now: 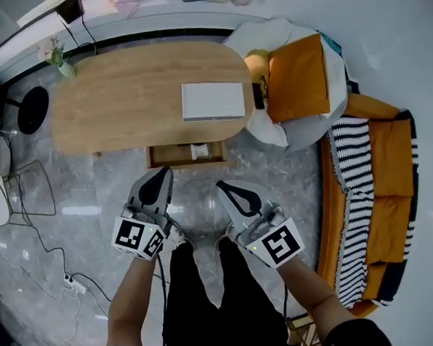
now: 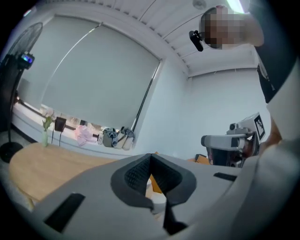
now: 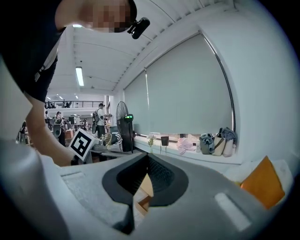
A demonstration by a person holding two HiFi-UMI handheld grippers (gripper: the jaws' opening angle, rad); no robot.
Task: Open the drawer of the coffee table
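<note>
Head view from high above, steeply down on table [image 1: 124, 101], gripper views close behind own jaws, nearly level, facing blind [image 3: 187, 93], both sharing sill [image 3: 195, 153], left also table.

white box [image 1: 212, 101] on coffee table [image 1: 124, 101]

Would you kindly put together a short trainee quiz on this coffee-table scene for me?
1. True or false: the drawer of the coffee table stands pulled out.
2. What does the left hand-held gripper hold? A) the drawer front B) a mug C) nothing
3. Fill in: the white flat item lies on the coffee table's ____.
Key: 1 true; 2 C; 3 top.
</note>
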